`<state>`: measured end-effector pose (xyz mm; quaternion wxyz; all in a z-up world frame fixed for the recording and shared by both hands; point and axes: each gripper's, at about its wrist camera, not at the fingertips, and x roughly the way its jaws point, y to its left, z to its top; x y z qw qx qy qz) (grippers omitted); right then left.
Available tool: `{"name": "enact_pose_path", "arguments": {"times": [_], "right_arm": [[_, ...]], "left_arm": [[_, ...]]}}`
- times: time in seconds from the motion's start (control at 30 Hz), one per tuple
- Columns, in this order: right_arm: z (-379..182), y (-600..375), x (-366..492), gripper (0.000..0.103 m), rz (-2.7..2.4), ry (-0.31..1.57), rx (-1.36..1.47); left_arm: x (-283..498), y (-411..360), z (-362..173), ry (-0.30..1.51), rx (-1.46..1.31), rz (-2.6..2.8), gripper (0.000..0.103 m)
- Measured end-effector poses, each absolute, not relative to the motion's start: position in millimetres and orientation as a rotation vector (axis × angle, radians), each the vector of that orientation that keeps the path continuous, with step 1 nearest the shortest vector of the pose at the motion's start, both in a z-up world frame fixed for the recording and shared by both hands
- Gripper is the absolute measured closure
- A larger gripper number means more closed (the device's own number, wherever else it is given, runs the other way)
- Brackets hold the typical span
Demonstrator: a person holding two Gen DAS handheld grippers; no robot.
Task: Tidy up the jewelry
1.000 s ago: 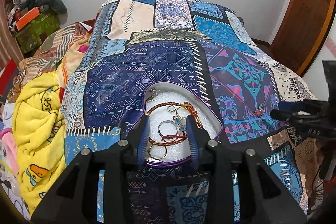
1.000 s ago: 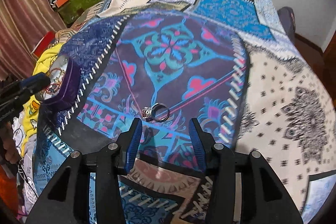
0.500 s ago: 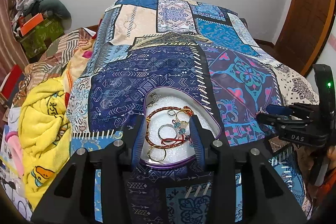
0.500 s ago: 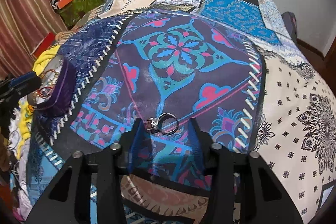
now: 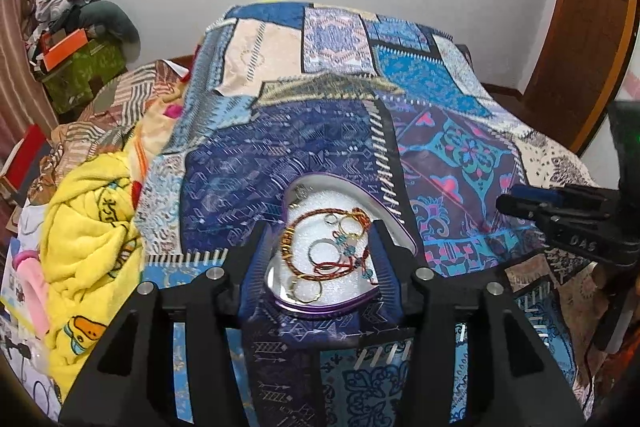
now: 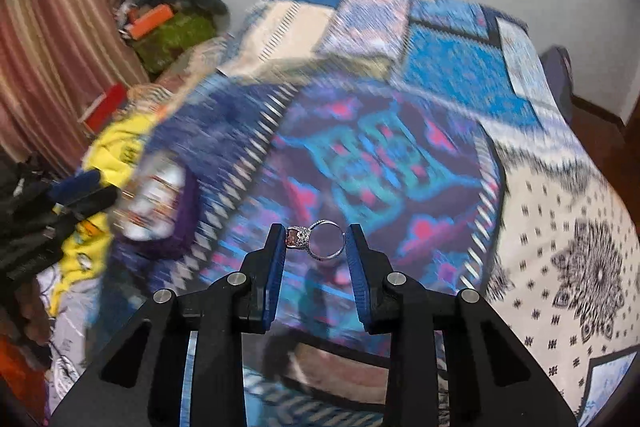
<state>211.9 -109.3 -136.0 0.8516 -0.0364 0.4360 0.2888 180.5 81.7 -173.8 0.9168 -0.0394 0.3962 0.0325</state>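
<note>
A purple heart-shaped jewelry box (image 5: 304, 307) with a white foam lining lies on the patterned bedspread (image 5: 240, 179). It holds a red-gold braided bracelet (image 5: 288, 239), gold hoops and beaded pieces. My left gripper (image 5: 318, 239) is open just above the box, its fingers on either side of it. My right gripper (image 6: 315, 241) is shut on a silver ring with a pink stone (image 6: 320, 243) and holds it above the bedspread. The box (image 6: 160, 211) shows blurred at the left in the right wrist view. The right gripper also shows in the left wrist view (image 5: 560, 211).
A yellow towel (image 5: 88, 239) lies bunched at the bed's left side. A striped blanket (image 5: 128, 99) and boxes (image 5: 76, 59) sit beyond it. A wooden door (image 5: 584, 43) stands at the right. The white wall is behind the bed.
My right gripper closed on the ring and lifted it off the bedspread, swinging left. My left gripper rose slightly and stayed over the box.
</note>
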Motion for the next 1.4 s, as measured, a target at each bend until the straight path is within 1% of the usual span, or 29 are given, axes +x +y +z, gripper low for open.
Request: {"name": "enact_pose_path", "arguments": {"times": [0.13, 0.23, 0.43, 0.73, 1.03, 1.2, 1.4], "right_arm": [[-111, -82, 198, 0.075, 0.688, 0.852, -0.084], [-105, -60, 193, 0.075, 0.740, 0.833, -0.092], [-117, -22, 197, 0.075, 0.808, 0.865, -0.120], [-142, 12, 198, 0.075, 0.853, 0.926, -0.209], [-138, 18, 195, 0.074, 0.855, 0.930, -0.264], [-115, 3, 188, 0.074, 0.825, 0.876, -0.230], [-49, -41, 160, 0.074, 0.782, 0.723, -0.133]], "left_arm": [[169, 92, -164, 0.782, -0.098, 0.083, 0.052], [159, 101, -155, 0.747, -0.091, 0.114, 0.052], [148, 116, -147, 0.717, -0.102, 0.141, 0.051], [148, 135, -159, 0.728, -0.153, 0.152, 0.051], [154, 142, -168, 0.742, -0.177, 0.148, 0.051], [147, 136, -155, 0.716, -0.162, 0.143, 0.051], [127, 123, -116, 0.631, -0.139, 0.127, 0.051]]}}
